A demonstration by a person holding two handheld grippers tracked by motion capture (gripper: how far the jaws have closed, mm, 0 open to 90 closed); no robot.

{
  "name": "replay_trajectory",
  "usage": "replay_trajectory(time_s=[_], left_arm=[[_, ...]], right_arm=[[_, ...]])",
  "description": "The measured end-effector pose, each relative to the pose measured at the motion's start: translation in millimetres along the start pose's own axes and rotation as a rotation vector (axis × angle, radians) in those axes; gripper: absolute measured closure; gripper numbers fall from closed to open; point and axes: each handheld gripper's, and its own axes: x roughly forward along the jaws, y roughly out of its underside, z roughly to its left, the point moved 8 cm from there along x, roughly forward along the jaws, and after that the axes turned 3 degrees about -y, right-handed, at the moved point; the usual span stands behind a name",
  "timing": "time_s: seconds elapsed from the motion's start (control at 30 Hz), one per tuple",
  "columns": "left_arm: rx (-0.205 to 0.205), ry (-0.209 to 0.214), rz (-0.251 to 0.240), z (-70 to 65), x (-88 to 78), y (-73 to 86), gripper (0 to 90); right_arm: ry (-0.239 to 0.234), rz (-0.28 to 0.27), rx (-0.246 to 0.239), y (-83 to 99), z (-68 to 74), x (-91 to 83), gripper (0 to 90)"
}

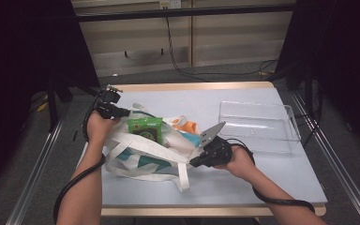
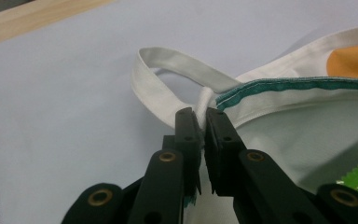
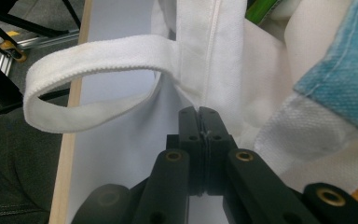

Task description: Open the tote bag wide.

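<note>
Both forearms entered from the near edge, angled inward. The left gripper [image 2: 202, 116] pinched the tote bag [image 1: 145, 157] rim; the right gripper [image 3: 199, 114] was clamped on its white fabric. The bag lay mid-table [image 1: 262, 173], holding a green packet [image 1: 145, 129].

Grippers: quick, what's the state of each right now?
Left gripper: shut on the tote bag rim.
Right gripper: shut on the tote bag's white fabric.

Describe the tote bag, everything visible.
The tote bag is white cloth with teal and orange print, teal-stitched rim and white strap handles. It lies slumped on the table, mouth held apart. The left gripper pinches its rim by a handle; the right gripper is shut on the opposite edge. A green packet sits in the opening.
</note>
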Motion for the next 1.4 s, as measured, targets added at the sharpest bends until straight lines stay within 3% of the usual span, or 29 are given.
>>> replay_trajectory(time_s=[0.33,0.6,0.63,1.03,1.07,1.17,1.3,1.4], left_arm=[[0.004,0.005,0.016,1.9,8.5,11.1,84.3],[-0.022,0.007,0.006,0.4,12.4,17.7,84.3],[-0.007,0.015,0.020,0.8,11.6,18.9,84.2],[-0.010,0.023,-0.021,-1.8,7.4,21.0,82.7],[0.013,0.022,-0.018,-0.4,4.8,20.6,81.7],[-0.014,0.038,-0.063,0.0,-1.0,16.9,72.3],[0.005,0.061,-0.069,-1.8,-8.6,16.4,64.5],[0.017,0.053,-0.084,-2.5,-13.1,14.9,54.8]], right_arm=[[0.005,0.003,0.001,1.2,-2.0,2.9,88.9],[0.006,0.007,0.010,2.6,-3.0,4.3,88.8],[0.004,0.005,0.018,2.6,-2.9,4.3,88.8],[0.011,-0.001,0.050,4.1,-6.9,5.7,87.9],[0.007,-0.006,0.058,3.5,-6.7,4.9,87.6],[0.012,-0.012,0.055,1.8,-8.0,3.1,85.8],[0.014,-0.007,0.069,-0.1,-7.1,0.3,81.7],[0.027,-0.014,0.081,-5.5,-7.2,-3.0,75.2]])
